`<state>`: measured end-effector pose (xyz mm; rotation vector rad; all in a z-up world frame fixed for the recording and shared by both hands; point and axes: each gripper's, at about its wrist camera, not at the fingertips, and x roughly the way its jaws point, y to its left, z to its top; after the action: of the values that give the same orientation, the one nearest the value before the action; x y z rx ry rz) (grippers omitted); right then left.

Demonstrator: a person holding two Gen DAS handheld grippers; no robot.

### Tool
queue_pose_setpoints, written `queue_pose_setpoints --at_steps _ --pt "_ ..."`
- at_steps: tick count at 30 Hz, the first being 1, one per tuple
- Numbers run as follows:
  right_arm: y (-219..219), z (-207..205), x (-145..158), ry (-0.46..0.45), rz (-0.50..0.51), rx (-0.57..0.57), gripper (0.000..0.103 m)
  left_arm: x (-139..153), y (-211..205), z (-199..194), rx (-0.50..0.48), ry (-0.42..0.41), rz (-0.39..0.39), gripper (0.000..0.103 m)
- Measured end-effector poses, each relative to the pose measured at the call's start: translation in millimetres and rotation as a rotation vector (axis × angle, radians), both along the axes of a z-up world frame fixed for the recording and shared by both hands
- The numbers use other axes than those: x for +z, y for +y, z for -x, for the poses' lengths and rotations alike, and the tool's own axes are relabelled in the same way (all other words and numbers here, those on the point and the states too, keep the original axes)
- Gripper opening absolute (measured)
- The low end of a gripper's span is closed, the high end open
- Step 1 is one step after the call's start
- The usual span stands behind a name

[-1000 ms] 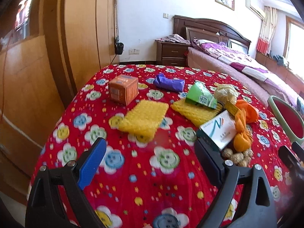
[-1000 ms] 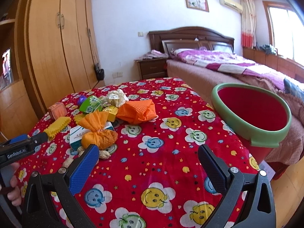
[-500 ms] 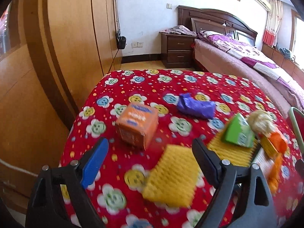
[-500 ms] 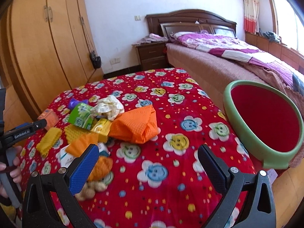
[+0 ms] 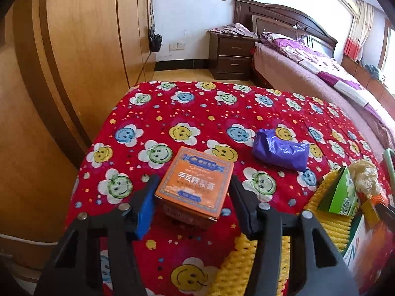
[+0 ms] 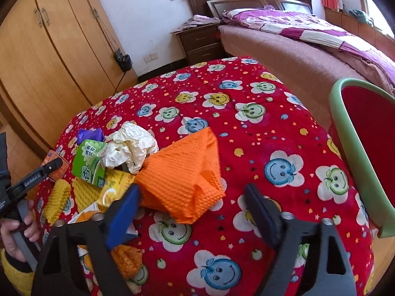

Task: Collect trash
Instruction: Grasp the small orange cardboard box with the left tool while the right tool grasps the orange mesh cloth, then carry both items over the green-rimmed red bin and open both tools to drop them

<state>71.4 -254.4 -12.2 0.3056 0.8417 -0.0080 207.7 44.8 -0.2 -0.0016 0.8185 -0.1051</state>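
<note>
An orange box stands on the red flowered tablecloth. My left gripper is open, with one finger on each side of the box. A purple bag lies to its right. In the right wrist view my right gripper is open and empty, just above the near edge of a crumpled orange cloth. Crumpled white paper, a green carton and yellow foam lie to the left of it.
A red bin with a green rim stands at the table's right edge. A wooden wardrobe is on the left, a bed and a nightstand beyond. More trash is piled at the right of the left wrist view.
My left gripper has moved forward and down to straddle the orange box and has narrowed. My right gripper has moved forward and down towards the orange cloth.
</note>
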Motion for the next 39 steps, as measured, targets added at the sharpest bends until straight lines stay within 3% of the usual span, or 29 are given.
queue_pose_setpoints --at_steps 2,3,5,8,21,30,39 --pt "-1 -3 0 0.003 -0.019 0.029 0.052 1 -1 2 -0.012 -0.013 0.003 0.056" --pt "-1 -3 0 0.006 -0.022 0.031 0.049 2 -3 4 -0.022 -0.019 0.003 0.056" --pt "0 -2 1 0.000 -0.025 0.039 0.030 6 -5 8 -0.034 -0.029 0.007 0.055" --pt "0 6 5 -0.024 -0.040 0.033 0.023 17 -8 17 -0.050 -0.051 0.020 0.055" --pt "-15 74 45 -0.147 -0.045 -0.038 0.019 69 -53 89 -0.193 -0.118 0.110 0.055" --pt "-43 115 63 -0.210 -0.019 -0.120 0.019 77 -111 124 -0.320 -0.098 0.130 0.055" --pt "-104 145 60 -0.224 -0.046 -0.241 0.019 80 -184 137 -0.434 -0.080 0.100 0.055"
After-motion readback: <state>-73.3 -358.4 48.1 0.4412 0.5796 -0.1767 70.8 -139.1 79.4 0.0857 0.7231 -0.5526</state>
